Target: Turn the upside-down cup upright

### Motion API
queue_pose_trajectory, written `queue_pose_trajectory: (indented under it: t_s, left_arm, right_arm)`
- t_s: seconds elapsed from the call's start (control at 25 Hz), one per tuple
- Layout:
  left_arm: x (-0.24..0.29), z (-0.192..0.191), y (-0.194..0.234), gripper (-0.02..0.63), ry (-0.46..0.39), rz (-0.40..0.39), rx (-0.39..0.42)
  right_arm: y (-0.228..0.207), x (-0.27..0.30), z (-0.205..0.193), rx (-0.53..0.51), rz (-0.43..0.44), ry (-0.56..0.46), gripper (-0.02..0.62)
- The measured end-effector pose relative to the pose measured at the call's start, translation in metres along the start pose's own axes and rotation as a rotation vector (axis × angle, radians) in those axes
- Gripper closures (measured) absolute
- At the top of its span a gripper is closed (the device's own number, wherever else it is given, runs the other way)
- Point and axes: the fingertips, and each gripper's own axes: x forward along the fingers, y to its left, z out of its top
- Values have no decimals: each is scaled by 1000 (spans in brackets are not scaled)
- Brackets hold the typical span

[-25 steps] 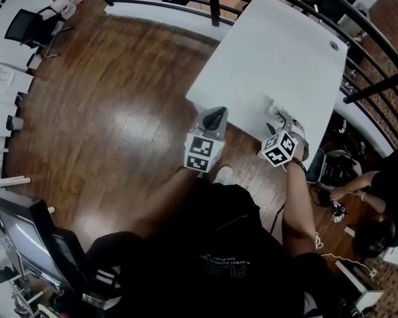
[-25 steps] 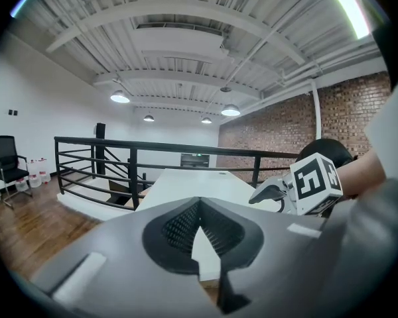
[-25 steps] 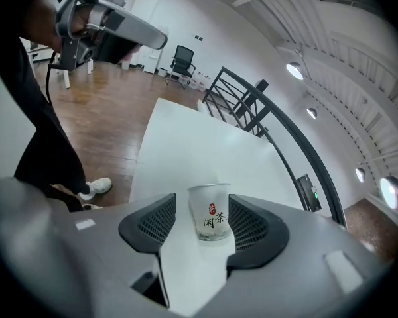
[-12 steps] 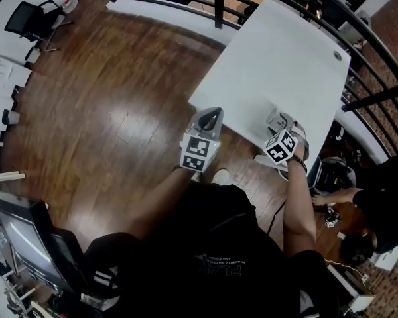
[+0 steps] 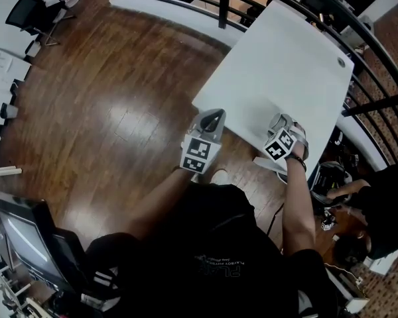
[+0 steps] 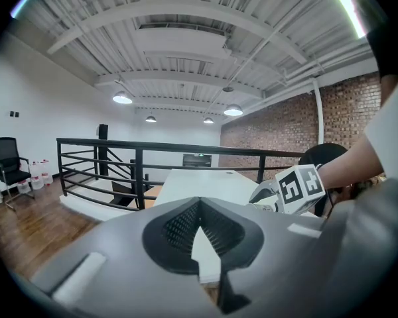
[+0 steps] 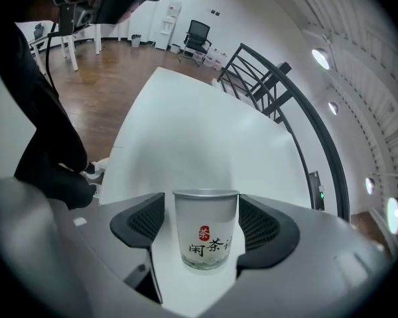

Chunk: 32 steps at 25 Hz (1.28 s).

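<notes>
While the R tongs (image 7: 203, 212) are opening, the cup (image 7: 205, 234) stands between the two dark pads with a small gap on each side, so nothing squeezes it. It is a pale cup w/ a red mark & dark writing on its side. Its open end faces up and its bottom sits flat on the white counter (image 7: 186, 138). It is near the edge of the counter closest to the person.

From the head view, the R tongs point steeply down over that near edge, & the cup is hidden under them.

The L tongs (image 6: 199, 203) are closed, tips touching, w/ nothing in them. They stick out almost level at the near corner of the counter, beside the R tongs but apart from them. The cube w/ black & white squares (image 6: 298, 187) on the R tongs shows in the L gripper view, off to the right side.

A black railing (image 6: 139, 158) runs behind the counter. A brown wood floor (image 5: 119, 98) lies to the left of it.
</notes>
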Motion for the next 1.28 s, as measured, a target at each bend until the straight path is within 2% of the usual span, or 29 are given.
queue_pose_trajectory:
  t_s: [0.16,0.4,0.72,0.88,1.12,1.28]
  left_arm:
    - [3,-1,1,609,2,0,-10]
    - [2,-2,6,609,3,11,-17]
    - [6,5,2,609,-9,0,-13]
    - [7,5,-1,609,-11,-11,-6]
    - [12,6,-3,609,-8,-19,-2]
    - [10,6,-9,609,0,-26,-2]
  right_arm:
    - [0,4,-5,7,-2,12,259]
    - [3,1,-11,2,-13,18,262]
    - [-5,-10,-15,46,-71,-16,264]
    - [-11,-21,-3,209,-90,-142,264]
    - [-33,-43,9,384,-200,-322,262]
    - [-35,-47,12,554,-195,-408,262]
